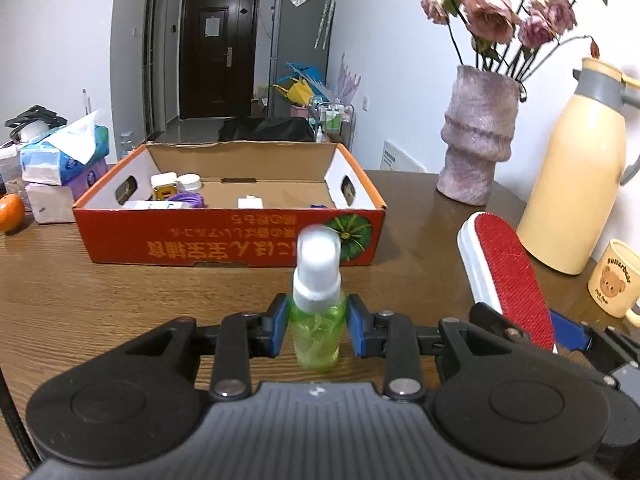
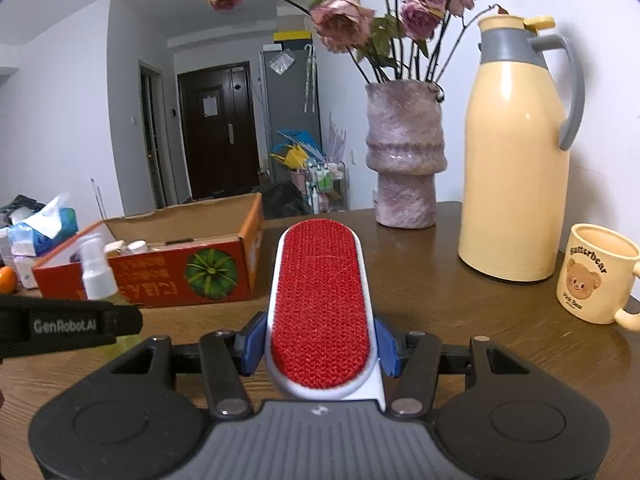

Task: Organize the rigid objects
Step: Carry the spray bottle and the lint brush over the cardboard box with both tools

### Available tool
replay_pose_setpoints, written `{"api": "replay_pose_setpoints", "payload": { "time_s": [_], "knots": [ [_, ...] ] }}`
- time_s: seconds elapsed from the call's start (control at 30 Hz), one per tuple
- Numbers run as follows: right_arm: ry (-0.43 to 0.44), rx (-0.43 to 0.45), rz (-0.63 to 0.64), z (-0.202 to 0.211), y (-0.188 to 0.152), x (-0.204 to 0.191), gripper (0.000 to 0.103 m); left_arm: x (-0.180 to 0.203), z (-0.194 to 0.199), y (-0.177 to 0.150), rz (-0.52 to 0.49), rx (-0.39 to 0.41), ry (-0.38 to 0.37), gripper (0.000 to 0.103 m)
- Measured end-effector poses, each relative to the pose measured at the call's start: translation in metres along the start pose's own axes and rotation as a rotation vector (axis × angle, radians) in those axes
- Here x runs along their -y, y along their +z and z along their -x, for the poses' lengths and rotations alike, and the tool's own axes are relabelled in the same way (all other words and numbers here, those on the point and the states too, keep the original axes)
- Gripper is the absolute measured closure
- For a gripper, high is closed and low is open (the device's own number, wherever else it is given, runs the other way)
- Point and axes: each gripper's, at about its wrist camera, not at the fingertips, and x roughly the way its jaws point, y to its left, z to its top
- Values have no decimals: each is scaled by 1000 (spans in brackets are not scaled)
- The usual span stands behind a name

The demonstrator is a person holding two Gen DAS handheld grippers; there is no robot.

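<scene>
My left gripper (image 1: 317,330) is shut on a small green spray bottle (image 1: 317,332) with a white cap, held upright above the wooden table (image 1: 120,292). Ahead of it stands an open red cardboard box (image 1: 224,236) with several small items inside. My right gripper (image 2: 320,350) is shut on a white lint brush (image 2: 320,304) with a red pad, which points forward. That brush (image 1: 506,280) shows at the right of the left wrist view. The bottle (image 2: 96,268) and the left gripper's side appear at the left of the right wrist view, with the box (image 2: 160,276) behind them.
A pink vase (image 1: 476,136) with dried roses, a cream thermos jug (image 2: 516,168) and a bear mug (image 2: 596,276) stand at the table's right. Tissue packs (image 1: 64,156) and an orange (image 1: 11,212) lie left of the box.
</scene>
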Motion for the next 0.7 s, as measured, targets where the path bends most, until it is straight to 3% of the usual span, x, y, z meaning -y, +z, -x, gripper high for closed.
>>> {"api": "replay_pose_setpoints", "payload": {
  "time_s": [0.7],
  "knots": [
    [67,57,-5,-5,12,-74,48,-72,12,30,90,79,51,71]
  ]
}}
